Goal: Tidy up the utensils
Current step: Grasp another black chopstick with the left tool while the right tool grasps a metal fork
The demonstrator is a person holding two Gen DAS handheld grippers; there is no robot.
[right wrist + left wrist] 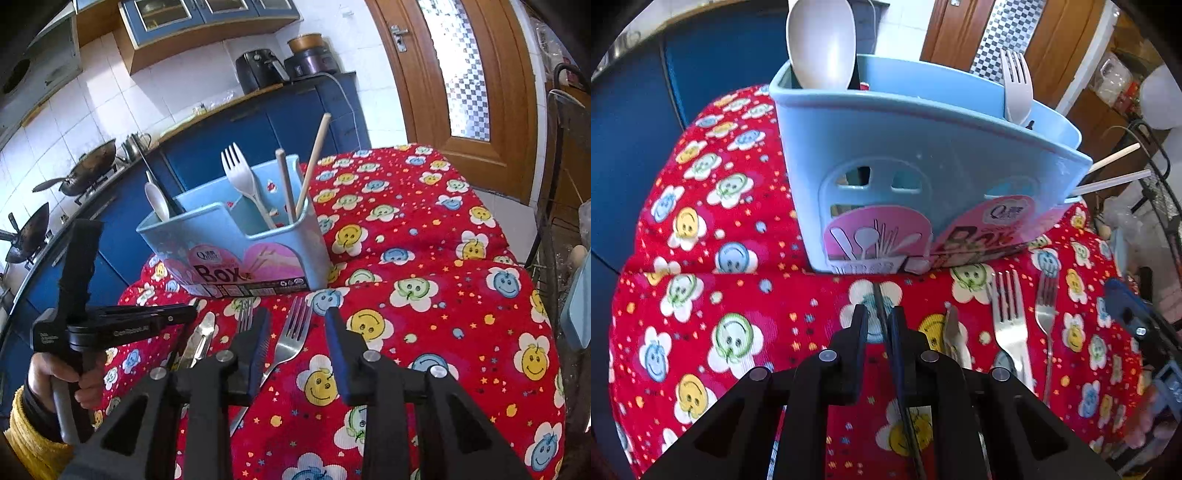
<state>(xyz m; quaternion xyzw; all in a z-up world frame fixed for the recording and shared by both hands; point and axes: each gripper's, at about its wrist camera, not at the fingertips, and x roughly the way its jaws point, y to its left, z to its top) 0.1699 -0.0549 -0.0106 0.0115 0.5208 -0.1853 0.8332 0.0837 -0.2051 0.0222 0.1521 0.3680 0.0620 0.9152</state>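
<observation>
The word "Box" is printed in dark letters on the pink label of the pale blue utensil holder (236, 243), with a round "Q" logo above it that cannot be read in full; small drawings of cutlery are shown on the label's other panel. The holder is stood at the far side of the bench (424, 258), which is covered by a red cloth with smiley flowers. A white spoon (822, 44), a white plastic fork (240, 177) and two wooden chopsticks (295, 184) are kept upright in its compartments.

On the near cloth two steel forks (1010, 317) are laid side by side, with a further steel piece (953, 332) just left of them.

The left tongs (881, 321) are pinched on a thin dark rod-like utensil (882, 314) pointing toward the holder. The right tongs (297, 328) are spread above one fork (290, 339), nothing being gripped. White lettering on the left tool's body is too small to be read.
</observation>
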